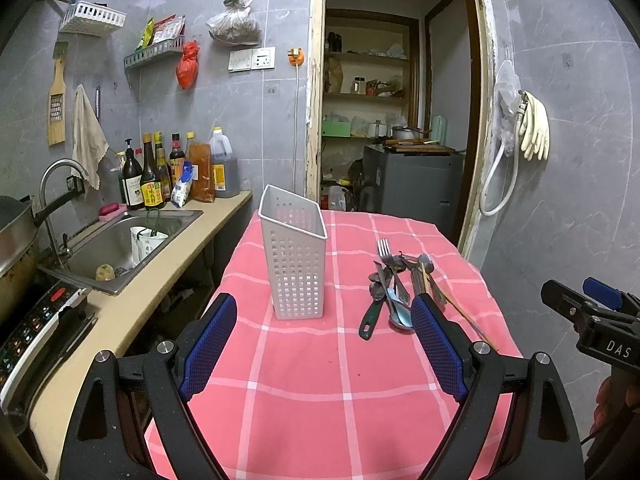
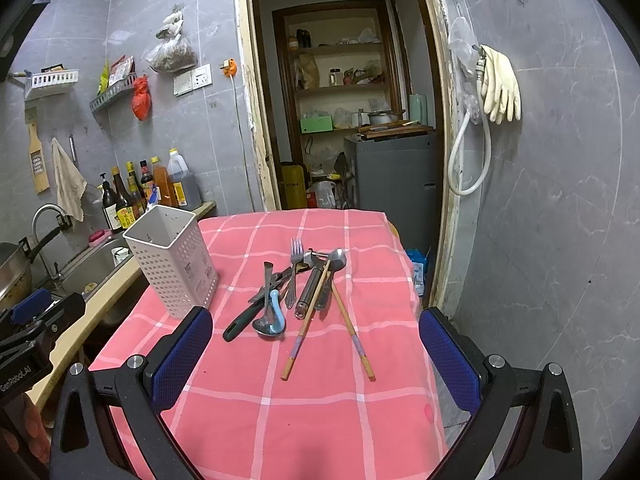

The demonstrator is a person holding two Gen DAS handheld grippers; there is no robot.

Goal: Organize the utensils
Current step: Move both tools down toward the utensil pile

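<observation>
Lying ahead of right tool (image 2: 316, 344): utensils (image 2: 296, 292).

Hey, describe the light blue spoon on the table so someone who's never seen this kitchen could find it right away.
Start at the table with the pink checked cloth, where a white perforated holder stands upright. Beside it lies a loose pile of utensils. The light blue spoon is at the pile's near edge, resting on a metal spoon next to a dark-handled tool; it is the only pale blue piece there.

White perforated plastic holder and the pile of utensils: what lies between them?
Only bare pink checked tablecloth between holder and pile; right wrist view.
</observation>
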